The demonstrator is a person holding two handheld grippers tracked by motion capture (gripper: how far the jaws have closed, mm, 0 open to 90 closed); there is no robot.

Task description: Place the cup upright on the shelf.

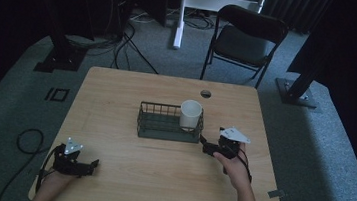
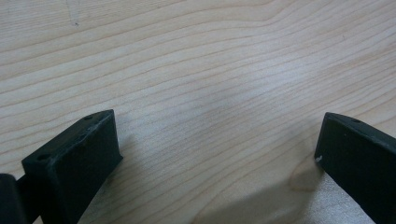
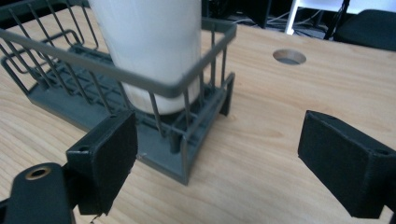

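Note:
A white cup (image 1: 190,114) stands upright in the right end of a dark wire basket (image 1: 159,122) at the middle of the table. My right gripper (image 1: 205,144) is open just off the basket's near right corner, a person's hand around it. In the right gripper view the cup (image 3: 149,46) and the basket's corner (image 3: 187,140) sit straight ahead, with nothing between the jaws. My left gripper (image 1: 93,164) lies low over the table's near left part, open over bare wood (image 2: 210,93).
The wooden table (image 1: 117,89) has a round cable hole (image 1: 206,94) at its far edge. A black folding chair (image 1: 243,39) stands behind the table, with black stands and loose cables on the grey floor around it.

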